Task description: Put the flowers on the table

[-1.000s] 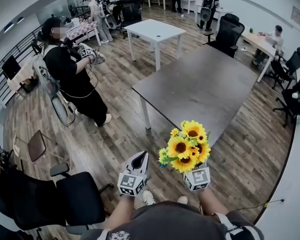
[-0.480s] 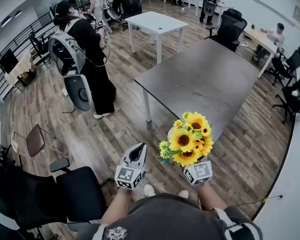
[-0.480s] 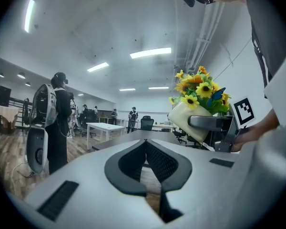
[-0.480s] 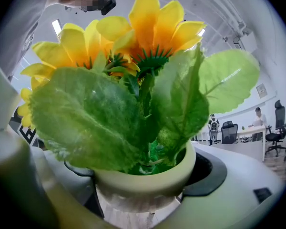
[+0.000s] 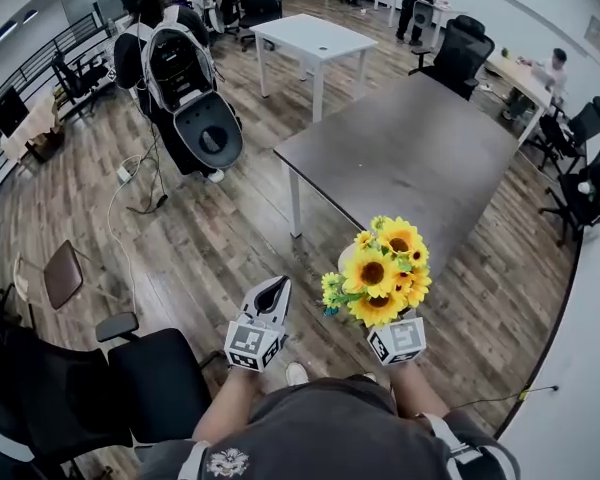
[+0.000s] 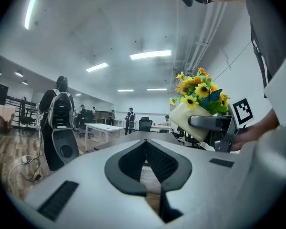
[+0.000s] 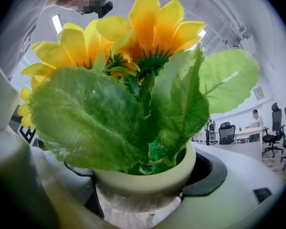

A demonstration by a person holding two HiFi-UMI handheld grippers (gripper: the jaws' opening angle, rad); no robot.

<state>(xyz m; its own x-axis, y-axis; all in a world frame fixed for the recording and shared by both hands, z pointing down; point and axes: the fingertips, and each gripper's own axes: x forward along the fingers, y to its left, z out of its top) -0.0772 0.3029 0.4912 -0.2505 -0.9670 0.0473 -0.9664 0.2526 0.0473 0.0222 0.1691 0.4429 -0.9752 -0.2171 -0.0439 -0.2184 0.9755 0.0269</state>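
**A:** Why does the left tool (image 6: 144,144) hang idle?

**B:** Its jaws are pressed together on nothing; it is a spare hand just beside the right tool, I'd judge.

**A:** And the right tool (image 7: 144,194)?

**B:** It is pinching the cream pot (image 7: 148,175) by its sides, sunflowers (image 5: 382,268) uppermost; the pot is carried in the air above the wooden floor (image 5: 200,238), not yet set down.

**A:** The surface?

**B:** The dark surface (image 5: 410,163) lies ahead of that tool, bare; beyond it stands a white table (image 5: 315,48); far ahead-left is a person with a backpack (image 5: 180,68); a black office chair (image 5: 150,388) sits left of the left tool.
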